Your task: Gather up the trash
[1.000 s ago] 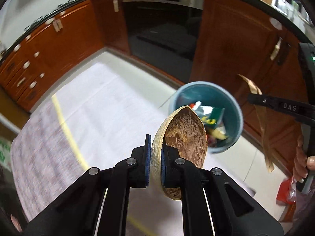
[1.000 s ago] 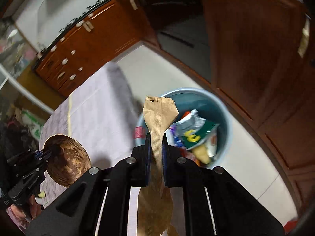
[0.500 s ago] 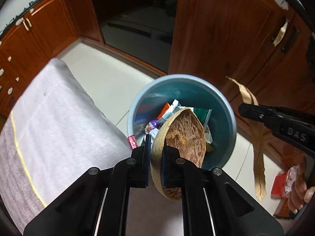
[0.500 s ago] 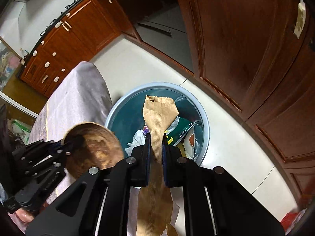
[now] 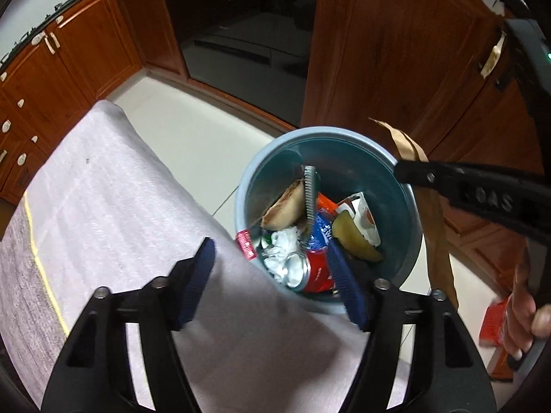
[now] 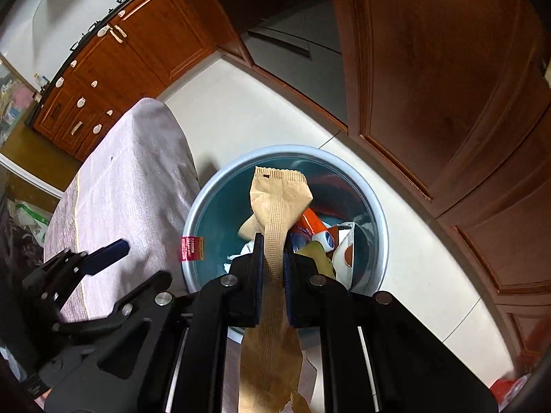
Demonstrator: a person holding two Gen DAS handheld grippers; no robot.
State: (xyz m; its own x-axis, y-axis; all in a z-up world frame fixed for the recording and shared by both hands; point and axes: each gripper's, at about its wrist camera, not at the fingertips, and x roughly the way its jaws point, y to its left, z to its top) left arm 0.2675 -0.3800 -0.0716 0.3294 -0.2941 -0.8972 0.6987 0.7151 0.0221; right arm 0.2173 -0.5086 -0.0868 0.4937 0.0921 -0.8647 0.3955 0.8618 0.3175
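Note:
A round blue bin point(image 5: 415, 213) stands on the floor beside the cloth-covered table point(image 5: 103, 189). My left gripper point(image 5: 270, 247) hangs over the bin's near rim, its jaws opening with nothing between them. The brown coconut shell point(image 5: 286, 203) lies inside the bin against its left wall, among a red can point(image 5: 316, 272) and wrappers. My right gripper point(image 6: 273, 241) is shut on a long brown paper strip point(image 6: 279, 199) directly above the bin point(image 6: 206, 206). In the left wrist view that gripper point(image 5: 403, 172) and its hanging strip point(image 5: 437, 241) sit at the bin's right rim.
Dark wooden cabinets point(image 5: 396, 51) stand close behind and to the right of the bin. White floor tiles point(image 5: 193, 127) lie between the table and the cabinets. A red packet point(image 5: 492, 320) lies on the floor at right, near a hand point(image 5: 523, 303). My left gripper point(image 6: 137, 265) shows at left in the right wrist view.
The left jaws have opened and the coconut shell has dropped into the bin. Both grippers have come down closer over the bin; the right still holds the paper strip.

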